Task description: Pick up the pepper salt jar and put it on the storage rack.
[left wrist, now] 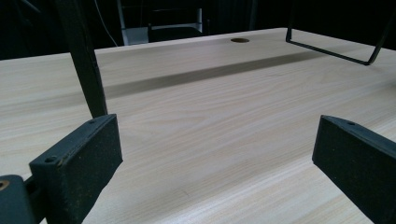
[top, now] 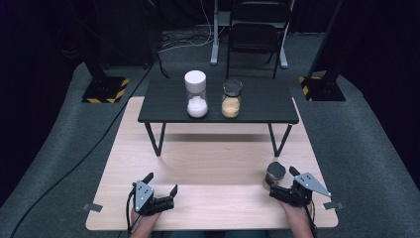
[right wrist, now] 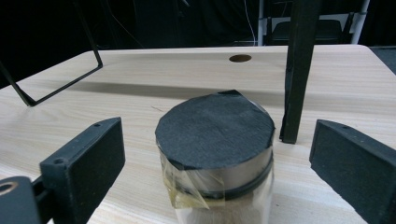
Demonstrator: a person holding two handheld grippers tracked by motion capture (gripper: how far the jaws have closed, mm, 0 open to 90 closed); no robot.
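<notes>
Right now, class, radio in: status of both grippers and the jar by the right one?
Left gripper open, empty. Right gripper open around black-lidded jar, not touching. Table leg just beyond jar.

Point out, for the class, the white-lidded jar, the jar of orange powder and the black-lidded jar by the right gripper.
white-lidded jar [top: 195,94], high view, on its clear body.
jar of orange powder [top: 231,100], high view, on its glass side.
black-lidded jar [right wrist: 215,128], right gripper view, on its lid top.
</notes>
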